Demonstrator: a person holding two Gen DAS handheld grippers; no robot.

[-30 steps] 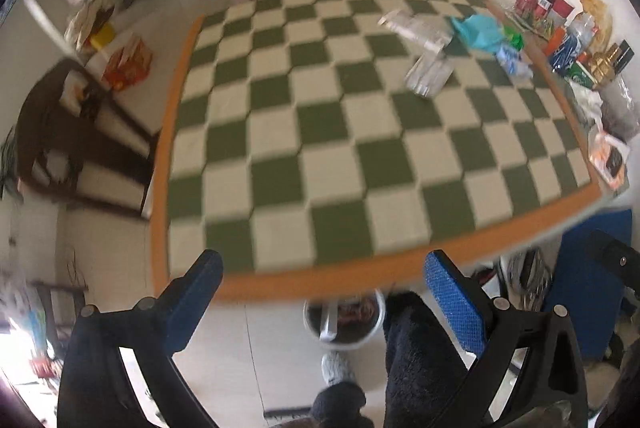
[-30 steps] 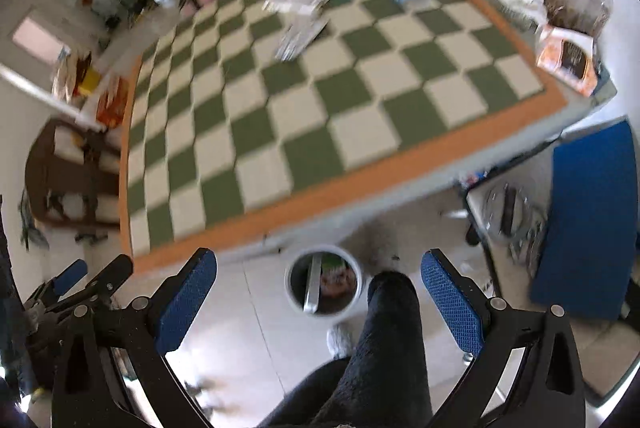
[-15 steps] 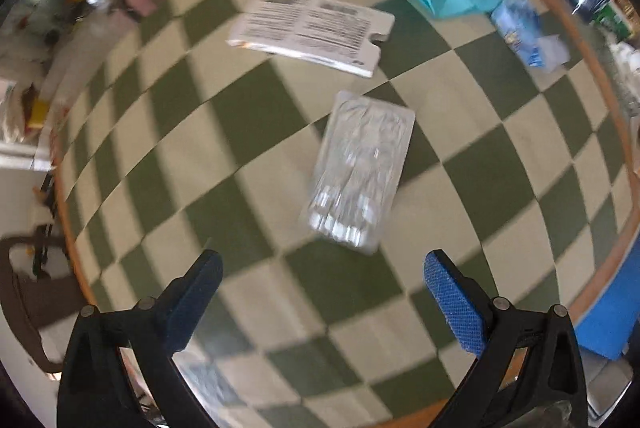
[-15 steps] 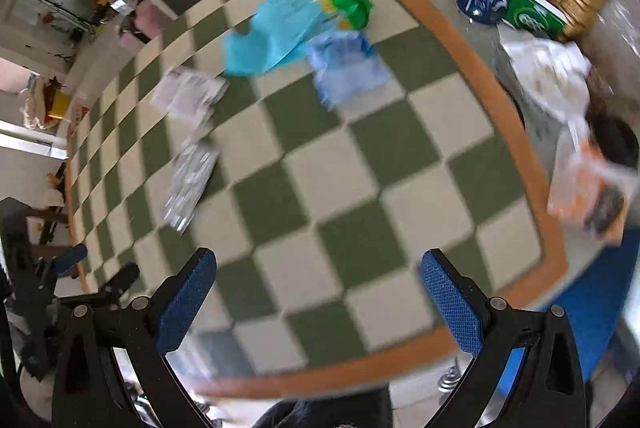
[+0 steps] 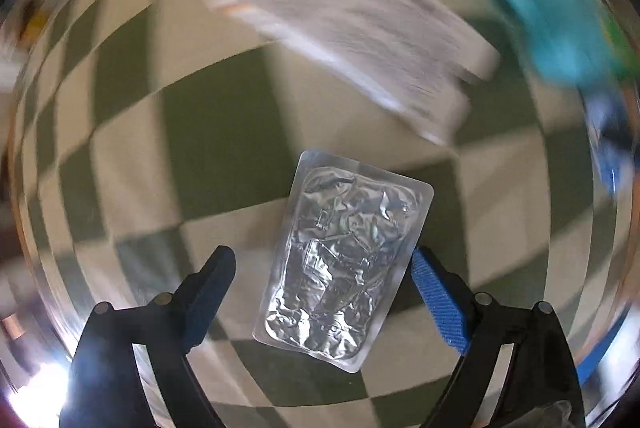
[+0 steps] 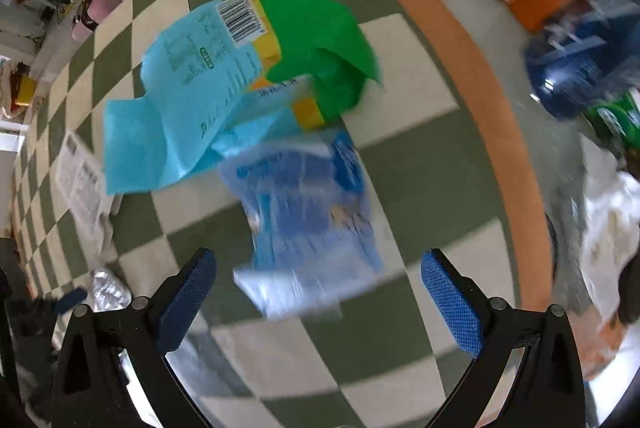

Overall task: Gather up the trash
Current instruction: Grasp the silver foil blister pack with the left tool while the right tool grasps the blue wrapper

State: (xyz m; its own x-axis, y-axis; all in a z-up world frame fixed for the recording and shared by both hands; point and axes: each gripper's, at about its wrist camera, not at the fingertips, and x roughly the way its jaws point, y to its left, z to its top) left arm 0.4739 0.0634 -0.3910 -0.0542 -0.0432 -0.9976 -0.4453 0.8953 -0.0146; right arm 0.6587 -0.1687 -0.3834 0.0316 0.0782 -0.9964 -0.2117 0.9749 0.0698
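Change: both grippers have dropped from the table edge to trash.
Left gripper [image 5: 322,268]: spread, straddling clear blister pack [image 5: 344,256].
Right gripper [image 6: 318,282]: spread, blue wrapper [image 6: 308,216] at 12 o'clock.
Meaning: grasps look imminent.

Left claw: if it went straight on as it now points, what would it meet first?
Probably the clear crinkled plastic blister tray on the checkered tablecloth; it already lies between the open left claw's fingers, though height is unclear.

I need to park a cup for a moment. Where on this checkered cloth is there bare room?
Bare squares lie between the blue wrapper and the orange border, and left of the clear blister pack. It is crowded around the cyan-green packet and printed sheet, and beyond the border.
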